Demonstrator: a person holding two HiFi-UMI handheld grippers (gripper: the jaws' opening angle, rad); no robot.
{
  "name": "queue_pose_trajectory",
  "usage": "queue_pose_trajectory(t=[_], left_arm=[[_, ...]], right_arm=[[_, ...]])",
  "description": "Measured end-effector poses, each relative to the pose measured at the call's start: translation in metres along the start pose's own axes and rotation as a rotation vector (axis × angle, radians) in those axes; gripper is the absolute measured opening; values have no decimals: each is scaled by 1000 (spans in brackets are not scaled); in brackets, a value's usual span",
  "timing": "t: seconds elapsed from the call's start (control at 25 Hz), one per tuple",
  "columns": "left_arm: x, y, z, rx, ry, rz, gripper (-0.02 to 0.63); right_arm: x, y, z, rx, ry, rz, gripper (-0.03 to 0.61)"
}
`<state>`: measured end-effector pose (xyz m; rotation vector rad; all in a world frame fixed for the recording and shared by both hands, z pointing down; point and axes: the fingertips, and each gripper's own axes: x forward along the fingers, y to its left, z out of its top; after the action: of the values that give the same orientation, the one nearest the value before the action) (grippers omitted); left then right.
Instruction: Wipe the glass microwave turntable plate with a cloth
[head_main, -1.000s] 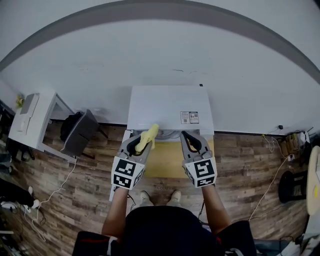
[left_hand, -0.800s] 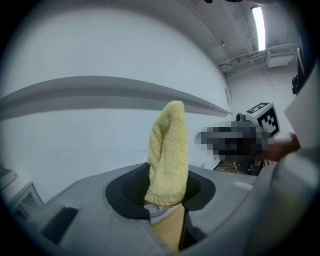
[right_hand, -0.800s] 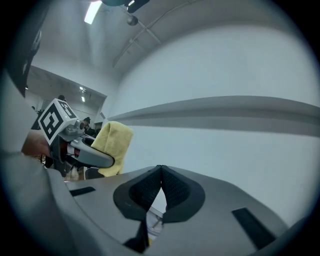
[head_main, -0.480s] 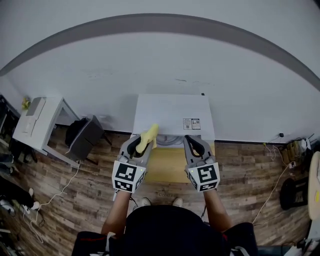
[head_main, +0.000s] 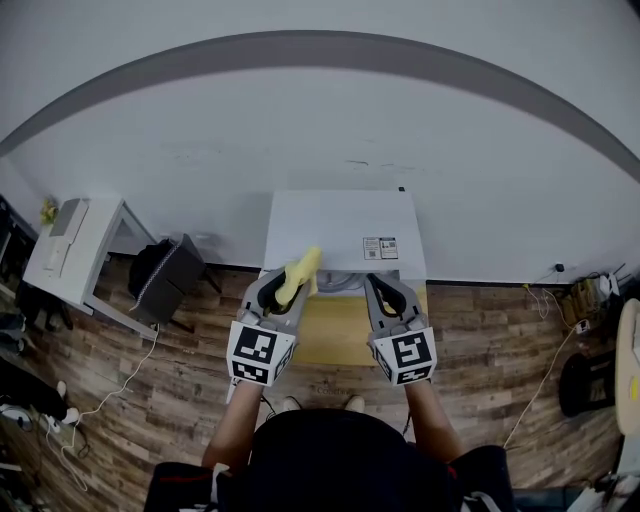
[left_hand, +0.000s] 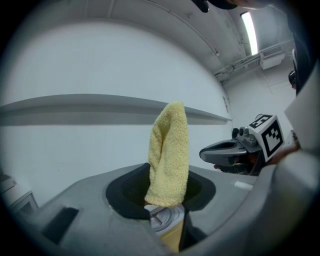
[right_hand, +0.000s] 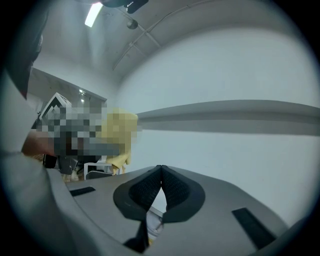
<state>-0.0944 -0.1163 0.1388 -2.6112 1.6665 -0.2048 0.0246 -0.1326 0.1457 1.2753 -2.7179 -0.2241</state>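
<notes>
Pinching a yellow cloth (left_hand: 168, 155) upright, left gripper (left_hand: 167, 202) — right gripper (right_hand: 160, 175) closed.

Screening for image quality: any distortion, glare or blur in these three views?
Head view: strong fisheye bend, even light, sharp. Left gripper view: dark round vignette, cloth crisp, ceiling lamp slightly glaring. Right gripper view: same vignette, a mosaic patch at left, shut jaws in focus.

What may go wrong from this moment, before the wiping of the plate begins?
The left tool pinches the yellow cloth only at its lower end, so it might slip out during wiping. The right tool is shut on nothing, so nothing steadies the glass plate, which might slide.
</notes>
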Motion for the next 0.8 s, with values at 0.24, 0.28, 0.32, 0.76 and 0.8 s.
queue_pose_trajectory(t=[0.24, 0.28, 0.32, 0.76, 0.8], left_arm=[[0, -2, 4, 32, -11, -1, 130], [0, -2, 3, 30, -12, -1, 130], [-1, -2, 3, 27, -14, -2, 130], [-6, -1, 0, 36, -7, 5, 130], [-7, -2, 1, 36, -8, 4, 130]], right_arm=[[0, 2, 1, -4, -8, -3, 9], [0, 2, 1, -3, -7, -5, 11], [0, 3, 1, -2, -7, -7, 9], [-1, 3, 3, -4, -9, -12, 9], [-2, 3, 3, -5, -9, -12, 9]])
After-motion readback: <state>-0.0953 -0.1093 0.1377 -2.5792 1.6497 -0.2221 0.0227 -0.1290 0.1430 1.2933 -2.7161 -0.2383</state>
